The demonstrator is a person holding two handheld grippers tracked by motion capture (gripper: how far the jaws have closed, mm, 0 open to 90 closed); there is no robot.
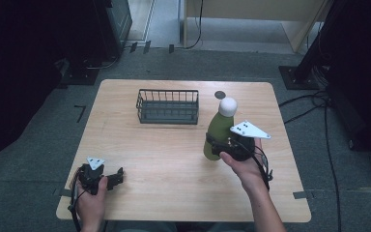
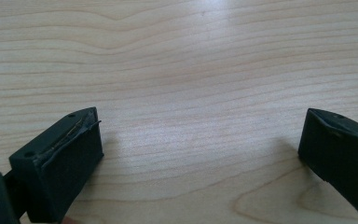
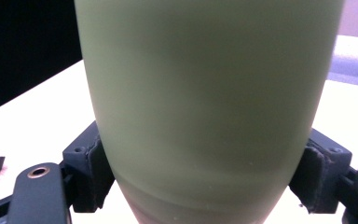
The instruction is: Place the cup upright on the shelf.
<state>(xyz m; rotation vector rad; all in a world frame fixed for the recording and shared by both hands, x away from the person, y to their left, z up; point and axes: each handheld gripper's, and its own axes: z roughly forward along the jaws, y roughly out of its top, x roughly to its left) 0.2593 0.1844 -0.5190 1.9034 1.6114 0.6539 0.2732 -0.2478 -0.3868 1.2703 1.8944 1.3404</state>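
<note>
We see a green bottle (image 1: 218, 131) with a round white cap (image 1: 227, 106). It stands up tall over the right half of the wooden table (image 1: 149, 154), leaning a little. From the high view we cannot tell if its bottom touches the wood or hangs just above it.

The right gripper (image 1: 216, 146) holds the bottle low on its body. In the right gripper view, the green bottle (image 3: 209, 93) is very big and close. One black pad (image 3: 95, 170) presses on its left side and the other pad presses on its right side. So this gripper is pinching the bottle tight. The person's right hand (image 1: 244, 166) wraps around the gripper from behind, and a grey three-cornered plate (image 1: 249, 130) sits on top of it.

Behind the bottle, close to the white cap, a small dark round spot (image 1: 220, 94) lies on the table. To the left of the bottle, near the far edge, sits a black wire basket (image 1: 167, 107). It is well apart from the bottle.

The left gripper (image 1: 118, 176) rests near the front left corner of the table, held by the left hand (image 1: 92, 195). In the left gripper view, its two black jaws are spread wide, with bare wood (image 2: 191, 93) between them.
</note>
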